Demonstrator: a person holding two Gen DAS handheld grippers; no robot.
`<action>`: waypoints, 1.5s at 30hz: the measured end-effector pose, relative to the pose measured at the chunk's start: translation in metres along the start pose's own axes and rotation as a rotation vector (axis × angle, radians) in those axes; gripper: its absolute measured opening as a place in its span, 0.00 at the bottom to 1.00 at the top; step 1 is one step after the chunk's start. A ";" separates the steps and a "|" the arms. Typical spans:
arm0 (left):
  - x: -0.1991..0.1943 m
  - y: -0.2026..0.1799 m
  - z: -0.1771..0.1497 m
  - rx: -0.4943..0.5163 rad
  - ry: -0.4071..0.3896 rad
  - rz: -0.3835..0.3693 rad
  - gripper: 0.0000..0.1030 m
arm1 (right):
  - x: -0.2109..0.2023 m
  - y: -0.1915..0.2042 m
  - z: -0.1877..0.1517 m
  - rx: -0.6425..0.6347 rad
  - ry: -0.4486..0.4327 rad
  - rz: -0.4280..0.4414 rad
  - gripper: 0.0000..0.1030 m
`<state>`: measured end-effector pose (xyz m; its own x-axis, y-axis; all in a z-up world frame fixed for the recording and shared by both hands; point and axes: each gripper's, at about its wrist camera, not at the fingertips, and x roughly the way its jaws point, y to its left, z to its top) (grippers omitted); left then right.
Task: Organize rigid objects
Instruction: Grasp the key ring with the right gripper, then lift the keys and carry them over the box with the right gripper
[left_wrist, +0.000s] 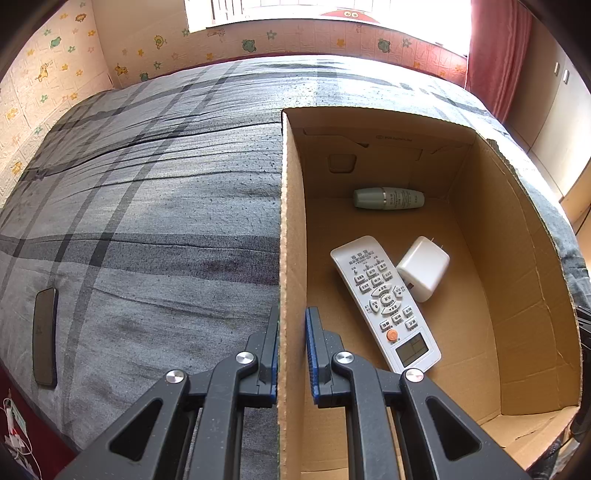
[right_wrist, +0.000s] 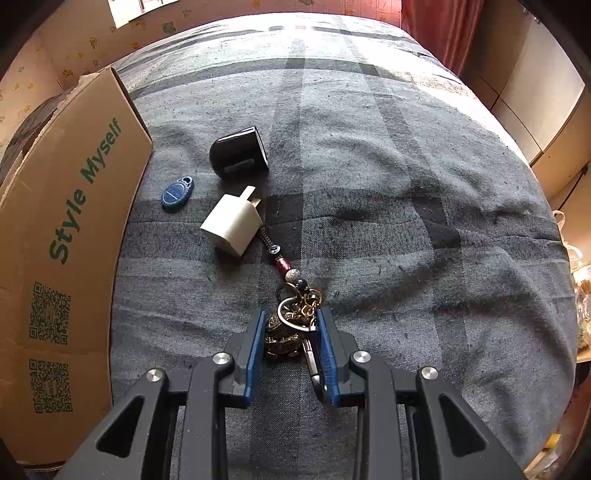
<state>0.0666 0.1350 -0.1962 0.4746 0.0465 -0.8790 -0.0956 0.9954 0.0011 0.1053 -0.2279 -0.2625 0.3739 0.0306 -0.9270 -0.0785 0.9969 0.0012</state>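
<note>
Presently, a cardboard box (left_wrist: 517, 295) is sitting open-topped on a grey plaid bedspread (left_wrist: 147, 184). Lying inside it on the floor: a white remote (left_wrist: 384, 302) near the left wall, a white charger (left_wrist: 423, 267) touching the remote's right side, and a pale green bottle (left_wrist: 388, 198) on its side against the far wall. Faint printing on the far wall is too small to read; the remote's button labels likewise.

Left gripper (left_wrist: 291, 350) is clamping the box's left wall, one pad outside, one inside, both pressing the cardboard. A dark flat phone-like slab (left_wrist: 45, 336) is lying on the bedspread, far left, well apart from the box.

In the right view the box's (right_wrist: 74, 240) outer wall is showing green lettering "Style Myself" and two QR codes below it. On the bedspread (right_wrist: 406, 221) right of the box: a blue fob (right_wrist: 177, 194), a black rounded device (right_wrist: 239, 153), a second white charger (right_wrist: 232, 225).

Right gripper (right_wrist: 293, 332) is closed on a keychain (right_wrist: 291, 325), pads pressing its brass ornament and ring; the beaded strap is trailing far-left, towards the charger.
</note>
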 end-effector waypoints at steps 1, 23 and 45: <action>0.000 0.000 0.000 0.001 0.000 0.000 0.12 | -0.001 0.000 -0.001 0.000 -0.005 0.002 0.28; -0.001 0.000 0.001 0.006 0.000 0.003 0.12 | -0.081 0.018 0.021 -0.042 -0.124 0.024 0.28; -0.001 -0.001 0.001 0.002 0.000 0.000 0.12 | -0.150 0.078 0.059 -0.178 -0.274 0.093 0.28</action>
<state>0.0669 0.1342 -0.1954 0.4745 0.0460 -0.8790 -0.0932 0.9956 0.0018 0.0972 -0.1503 -0.1015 0.5898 0.1631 -0.7909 -0.2753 0.9613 -0.0071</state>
